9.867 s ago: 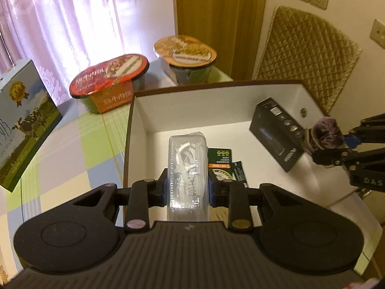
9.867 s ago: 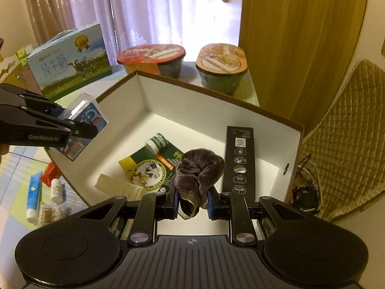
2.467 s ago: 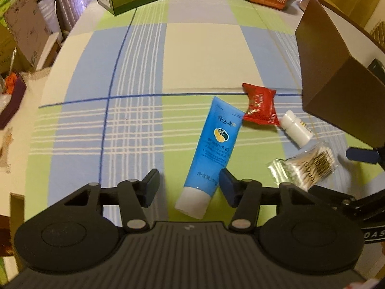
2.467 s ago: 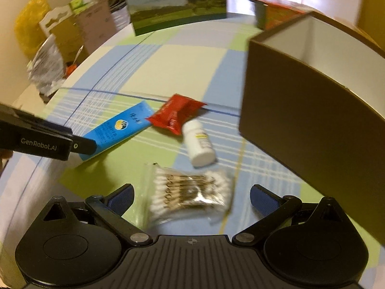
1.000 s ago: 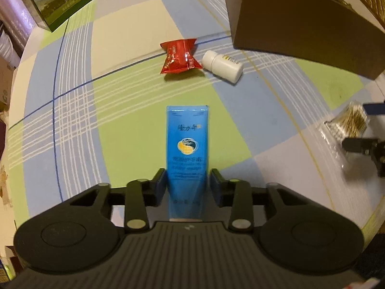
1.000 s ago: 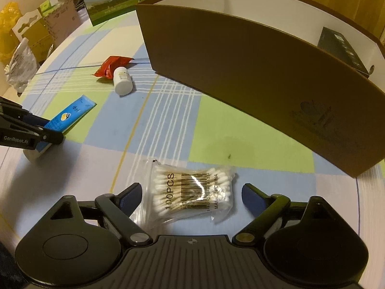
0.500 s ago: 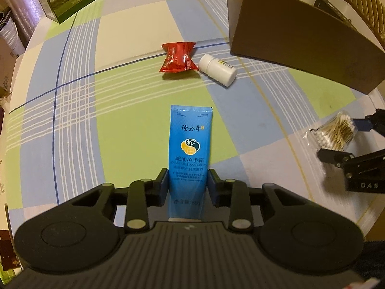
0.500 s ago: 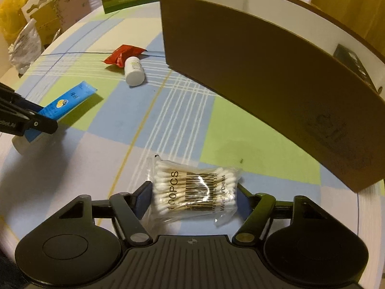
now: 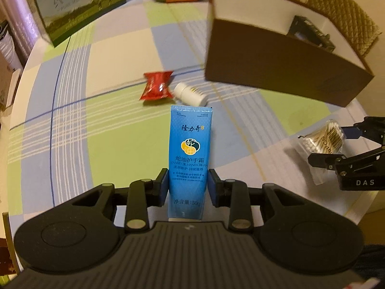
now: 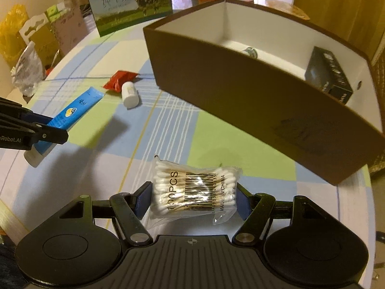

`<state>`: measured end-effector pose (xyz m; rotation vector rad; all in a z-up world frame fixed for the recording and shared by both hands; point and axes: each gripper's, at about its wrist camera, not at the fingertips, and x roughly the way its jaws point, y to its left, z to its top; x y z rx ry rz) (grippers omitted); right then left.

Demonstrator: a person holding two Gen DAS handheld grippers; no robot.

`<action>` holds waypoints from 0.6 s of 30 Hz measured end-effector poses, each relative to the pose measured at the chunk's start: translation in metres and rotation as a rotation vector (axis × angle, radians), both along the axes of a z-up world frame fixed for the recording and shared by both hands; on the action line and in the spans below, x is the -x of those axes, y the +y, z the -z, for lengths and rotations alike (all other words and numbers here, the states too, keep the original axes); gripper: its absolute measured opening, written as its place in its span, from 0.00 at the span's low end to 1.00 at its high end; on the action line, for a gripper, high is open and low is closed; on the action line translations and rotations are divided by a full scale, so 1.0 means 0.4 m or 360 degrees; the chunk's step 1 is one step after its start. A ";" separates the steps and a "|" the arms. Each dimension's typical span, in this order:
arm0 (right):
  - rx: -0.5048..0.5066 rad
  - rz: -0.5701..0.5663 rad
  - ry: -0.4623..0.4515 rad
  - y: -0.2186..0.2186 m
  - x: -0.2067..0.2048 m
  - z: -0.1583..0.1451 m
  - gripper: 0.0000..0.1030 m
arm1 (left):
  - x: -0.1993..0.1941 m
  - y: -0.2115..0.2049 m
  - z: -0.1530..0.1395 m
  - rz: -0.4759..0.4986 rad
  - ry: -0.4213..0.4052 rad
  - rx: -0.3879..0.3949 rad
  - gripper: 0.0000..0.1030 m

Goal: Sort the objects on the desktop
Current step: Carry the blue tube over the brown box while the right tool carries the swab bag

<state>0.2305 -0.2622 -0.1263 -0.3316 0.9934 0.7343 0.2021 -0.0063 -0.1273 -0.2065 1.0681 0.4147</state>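
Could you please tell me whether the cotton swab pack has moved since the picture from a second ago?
Yes. The cotton swab pack, then flat on the tablecloth, now hangs clamped in the right gripper, lifted towards the brown box.

Dim warm light, fisheye-warped blurry edges

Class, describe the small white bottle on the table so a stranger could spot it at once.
Start at the big brown box on the checked tablecloth. Just off its near left corner, the white bottle lies on its side, next to a red snack packet. It is the only round, hard white item among the flat packets.
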 end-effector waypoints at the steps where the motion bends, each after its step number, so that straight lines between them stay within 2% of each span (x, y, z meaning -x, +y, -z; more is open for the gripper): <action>1: -0.0007 0.0008 -0.0005 -0.006 0.000 -0.007 0.65 | -0.002 -0.006 -0.007 0.0010 -0.0014 0.0002 0.28; 18: -0.0114 0.0071 -0.0028 -0.093 -0.015 -0.089 0.65 | -0.076 -0.108 -0.100 0.0199 -0.0170 -0.0025 0.28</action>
